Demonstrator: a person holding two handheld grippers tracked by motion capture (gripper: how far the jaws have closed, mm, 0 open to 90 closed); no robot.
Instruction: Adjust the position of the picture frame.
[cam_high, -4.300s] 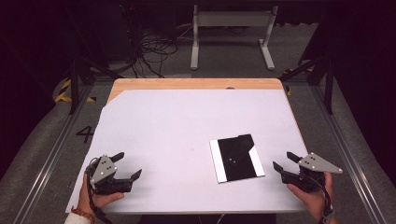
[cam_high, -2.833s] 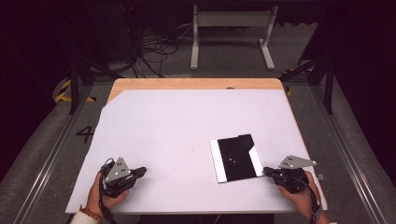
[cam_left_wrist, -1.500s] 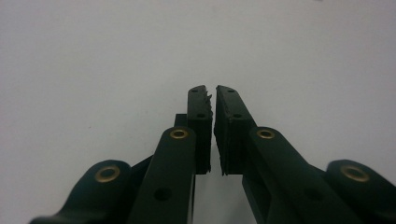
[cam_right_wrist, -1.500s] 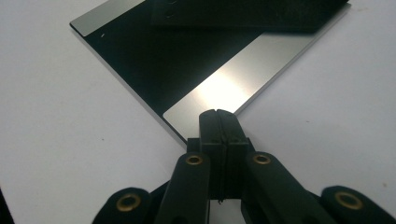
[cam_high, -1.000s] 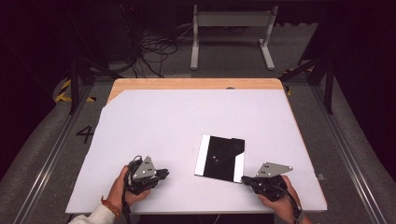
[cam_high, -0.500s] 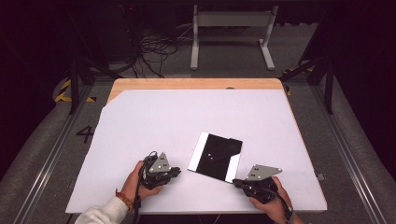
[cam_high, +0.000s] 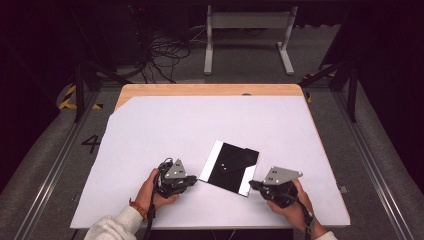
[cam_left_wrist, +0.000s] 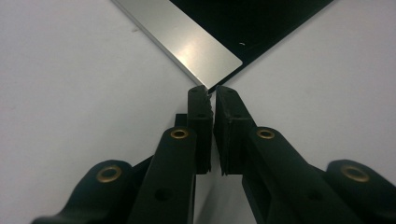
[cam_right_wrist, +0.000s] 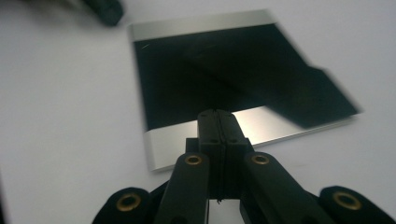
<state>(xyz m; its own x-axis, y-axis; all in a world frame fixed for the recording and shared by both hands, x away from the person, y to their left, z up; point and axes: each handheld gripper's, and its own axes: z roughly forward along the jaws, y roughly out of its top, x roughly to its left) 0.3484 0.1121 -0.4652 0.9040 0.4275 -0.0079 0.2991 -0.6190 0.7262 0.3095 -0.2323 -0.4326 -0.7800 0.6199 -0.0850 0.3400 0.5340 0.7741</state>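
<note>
both hand-held grippers flank the black plate (cam_high: 229, 168), jaws together.

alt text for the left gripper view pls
The left gripper has its two black jaws nearly closed, tips at the corner of a flat black plate with a silver edge strip, lying on a white table.
</note>
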